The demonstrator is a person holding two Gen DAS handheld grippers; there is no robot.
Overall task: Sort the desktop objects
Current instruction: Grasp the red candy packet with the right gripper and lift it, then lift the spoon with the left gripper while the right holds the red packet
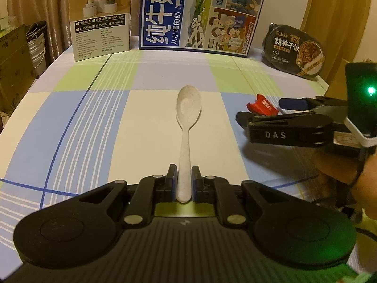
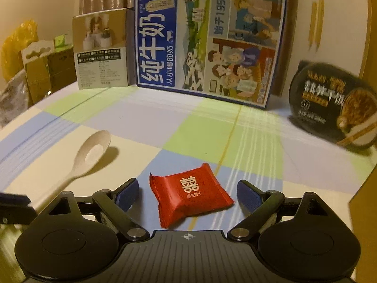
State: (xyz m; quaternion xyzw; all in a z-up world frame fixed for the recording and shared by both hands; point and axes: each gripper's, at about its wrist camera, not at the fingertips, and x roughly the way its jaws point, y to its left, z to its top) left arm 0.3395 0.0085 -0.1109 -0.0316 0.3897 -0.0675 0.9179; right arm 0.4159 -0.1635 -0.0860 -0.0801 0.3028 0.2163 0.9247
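Left wrist view: left tool (image 1: 184, 176) clamped on the spoon (image 1: 187, 127) handle, bowl forward over the checked desk (image 1: 94, 118). Right wrist view: right tool (image 2: 187, 194) stands apart, pads either side of the red sweet packet (image 2: 189, 194) lying on the desk, not gripping. Judgement: sorting barely begun; neither item placed.

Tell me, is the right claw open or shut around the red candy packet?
Open. The right claw straddles the red square foil candy packet, with table showing between the packet and each blue pad.
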